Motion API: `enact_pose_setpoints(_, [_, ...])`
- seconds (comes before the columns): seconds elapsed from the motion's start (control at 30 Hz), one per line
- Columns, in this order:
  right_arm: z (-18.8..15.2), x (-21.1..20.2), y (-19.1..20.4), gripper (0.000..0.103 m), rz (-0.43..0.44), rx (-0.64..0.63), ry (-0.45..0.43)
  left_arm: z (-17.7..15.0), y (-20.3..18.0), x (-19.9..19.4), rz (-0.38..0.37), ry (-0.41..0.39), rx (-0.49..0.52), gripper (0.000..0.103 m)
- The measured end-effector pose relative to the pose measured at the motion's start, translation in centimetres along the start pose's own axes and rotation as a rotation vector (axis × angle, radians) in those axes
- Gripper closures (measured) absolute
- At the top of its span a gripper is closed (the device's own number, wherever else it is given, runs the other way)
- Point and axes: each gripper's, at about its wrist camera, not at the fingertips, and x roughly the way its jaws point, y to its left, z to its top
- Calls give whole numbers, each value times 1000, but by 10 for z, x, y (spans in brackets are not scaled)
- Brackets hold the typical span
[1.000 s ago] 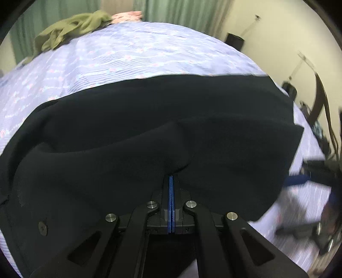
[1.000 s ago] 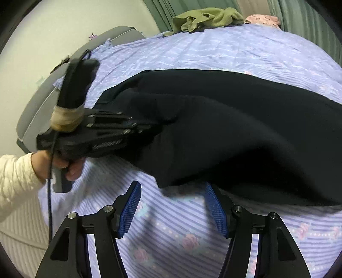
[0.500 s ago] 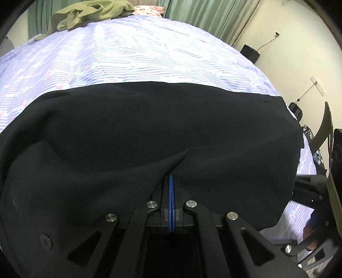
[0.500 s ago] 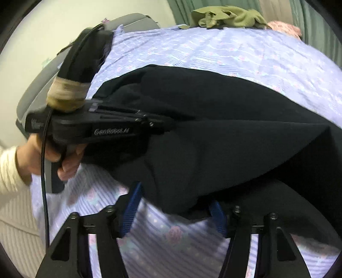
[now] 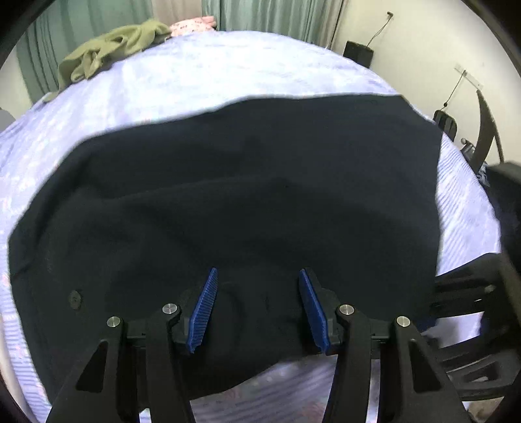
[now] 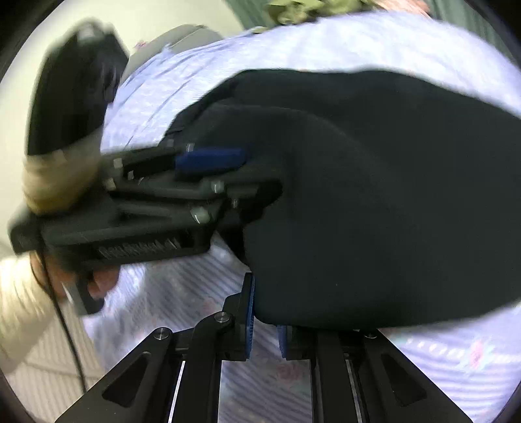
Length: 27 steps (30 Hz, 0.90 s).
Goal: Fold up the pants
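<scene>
The black pants lie folded over on the lilac striped bedsheet. My left gripper is open, its blue pads spread over the near edge of the pants, holding nothing. In the right wrist view my right gripper is nearly closed on the near fold of the pants, the cloth pinched between its blue pads. The left gripper shows there at the left, its fingers at the pants' edge, held by a hand in a cream sleeve.
An olive garment and a pink cloth lie at the far end of the bed by green curtains. A black speaker and a chair stand to the right. A grey headboard is at the left.
My left gripper has opened and let go of the pants. My right gripper has closed on the near fold of the pants, having been open around it.
</scene>
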Motion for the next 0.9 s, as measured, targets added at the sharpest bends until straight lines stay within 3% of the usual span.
enact_pose_setpoints(0.1, [5, -7, 3, 82, -30, 42, 7, 4, -6, 5, 39, 19, 20, 52])
enact_pose_setpoints(0.13, [7, -12, 6, 70, -47, 33, 3, 2, -6, 1, 52, 26, 20, 52])
enact_pose_setpoints(0.2, [-1, -33, 14, 55, -119, 27, -26, 5, -10, -23, 77, 6, -2, 52])
enact_pose_setpoints(0.27, [-6, -57, 17, 53, -163, 37, -63, 9, -17, -57, 92, -38, -19, 51])
enact_pose_setpoints(0.33, [-13, -94, 23, 44, -202, 71, -118, 7, -20, -86, 109, -69, -36, 47])
enact_pose_setpoints(0.57, [-35, -219, 34, 36, -307, 140, -270, -18, -63, -190, 203, -129, -51, 34])
enact_pose_setpoints(0.7, [-43, -267, 36, 35, -366, 147, -331, -22, -92, -220, 171, -134, -95, 29])
enact_pose_setpoints(0.9, [-58, -331, 13, 33, -357, 135, -391, -14, -159, -257, 237, -200, -130, 19])
